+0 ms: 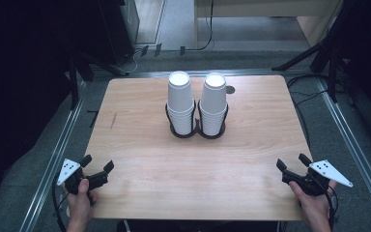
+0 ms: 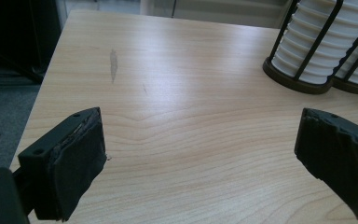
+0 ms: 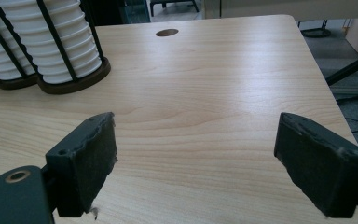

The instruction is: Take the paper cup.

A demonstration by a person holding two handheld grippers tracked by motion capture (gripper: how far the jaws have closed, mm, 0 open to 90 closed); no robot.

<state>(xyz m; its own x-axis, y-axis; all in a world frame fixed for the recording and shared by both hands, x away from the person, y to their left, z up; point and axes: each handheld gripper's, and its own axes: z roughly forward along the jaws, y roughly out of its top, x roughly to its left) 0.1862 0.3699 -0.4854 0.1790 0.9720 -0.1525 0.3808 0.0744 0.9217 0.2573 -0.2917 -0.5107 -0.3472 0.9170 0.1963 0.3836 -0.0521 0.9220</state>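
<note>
1. Two cup stacks are standing side by side at the far middle of the table: the left stack and the right stack, each made of white paper cups nested upside down.
2. Each stack is sitting in a dark wire holder; the left holder and the right holder are touching at their round bases, and thin black bars are rising along the cups.
3. The left gripper is hovering at the near left corner, jaws spread wide and gripping nothing, well apart from the stacks.
4. The right gripper is hovering at the near right corner, jaws likewise spread and gripping nothing.
5. A hand is holding each gripper from the near edge.
6. The table is showing pale wood grain, a dark smudge toward its left side and a round hole behind the right stack.
7. Grey carpet, metal floor rails, cables and a tripod's legs are surrounding the table.
</note>
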